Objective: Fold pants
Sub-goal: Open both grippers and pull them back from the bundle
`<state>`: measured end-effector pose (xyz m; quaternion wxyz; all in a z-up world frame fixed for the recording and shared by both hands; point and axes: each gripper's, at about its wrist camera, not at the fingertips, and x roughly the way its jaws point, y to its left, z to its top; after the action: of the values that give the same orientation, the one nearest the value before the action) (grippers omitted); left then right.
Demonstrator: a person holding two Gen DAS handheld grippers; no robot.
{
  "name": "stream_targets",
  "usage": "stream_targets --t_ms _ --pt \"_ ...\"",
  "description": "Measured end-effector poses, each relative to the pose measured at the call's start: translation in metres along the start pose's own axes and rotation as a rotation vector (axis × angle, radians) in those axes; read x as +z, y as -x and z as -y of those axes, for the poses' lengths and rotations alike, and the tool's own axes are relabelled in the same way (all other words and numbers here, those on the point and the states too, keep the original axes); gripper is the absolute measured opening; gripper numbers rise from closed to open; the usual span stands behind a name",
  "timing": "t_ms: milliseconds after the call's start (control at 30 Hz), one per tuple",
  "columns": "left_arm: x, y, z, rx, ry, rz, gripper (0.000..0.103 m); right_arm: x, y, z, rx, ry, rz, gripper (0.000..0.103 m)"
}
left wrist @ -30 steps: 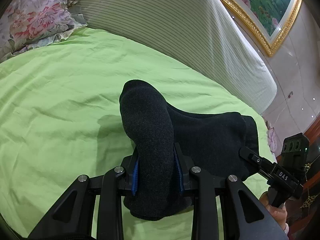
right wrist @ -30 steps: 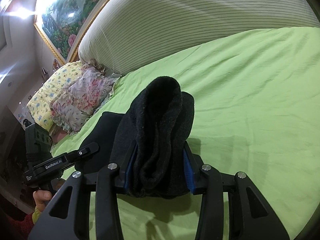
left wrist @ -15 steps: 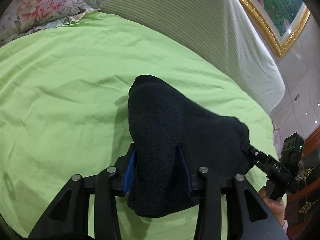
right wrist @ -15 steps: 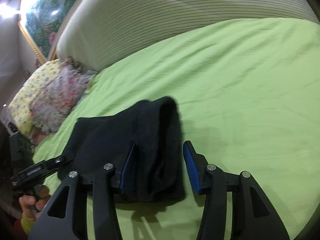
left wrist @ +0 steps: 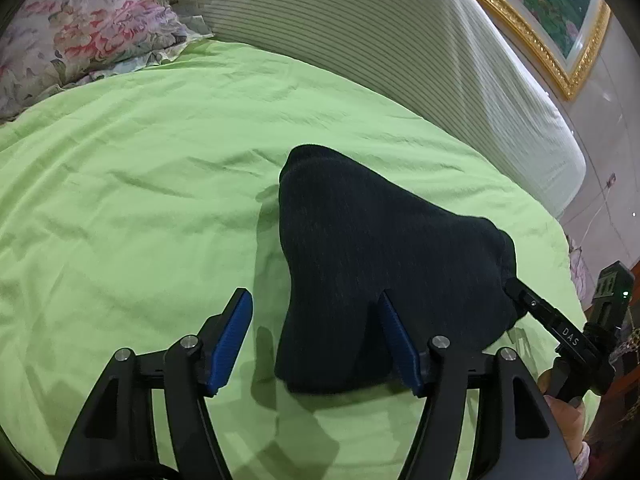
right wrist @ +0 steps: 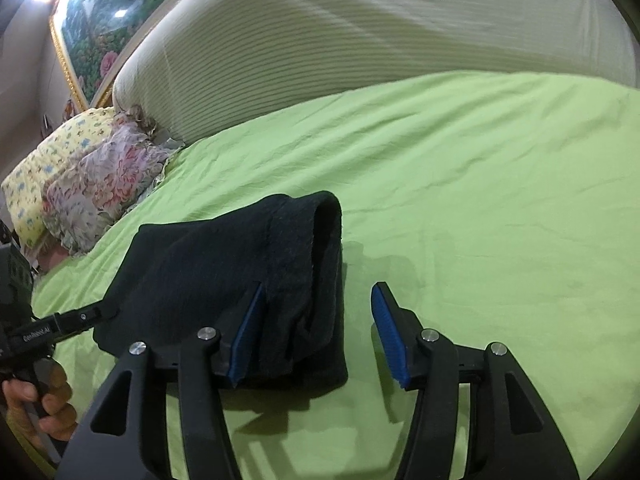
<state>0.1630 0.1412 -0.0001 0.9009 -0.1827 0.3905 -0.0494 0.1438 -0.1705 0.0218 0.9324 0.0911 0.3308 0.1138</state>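
The black pants (left wrist: 372,264) lie folded in a thick bundle on the green bed sheet (left wrist: 120,208). My left gripper (left wrist: 316,340) straddles their near left corner. Its jaws are opening: the left blue pad stands clear of the cloth and the right pad is lapped by it. In the right wrist view the pants (right wrist: 224,268) show a rolled fold at their right end. My right gripper (right wrist: 318,332) straddles that end, jaws opening, its right pad clear and its left pad against the cloth. A finger of the right gripper (left wrist: 556,322) touches the pants' far right edge.
A floral pillow (left wrist: 80,36) and a yellow patterned pillow (right wrist: 48,168) lie at the head of the bed. A striped padded headboard (left wrist: 360,48) rises behind the sheet, with a gold-framed painting (left wrist: 560,16) above. A hand (right wrist: 44,400) holds the left gripper's handle.
Both grippers have let go of the pants and spread their jaws. The bunched cloth has dropped from between the pads and settled flat on the sheet. Both grippers sank a little.
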Motion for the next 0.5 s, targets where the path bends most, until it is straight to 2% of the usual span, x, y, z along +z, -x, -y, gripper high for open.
stream_targets --t_ms 167,500 --pt "-0.015 0.012 0.002 0.011 -0.023 0.006 0.074 -0.008 0.012 -0.005 -0.006 0.029 0.025 0.067" --pt "-0.044 0.028 0.014 0.042 -0.061 0.012 0.080 -0.032 0.038 -0.026 0.009 0.093 0.077 0.080"
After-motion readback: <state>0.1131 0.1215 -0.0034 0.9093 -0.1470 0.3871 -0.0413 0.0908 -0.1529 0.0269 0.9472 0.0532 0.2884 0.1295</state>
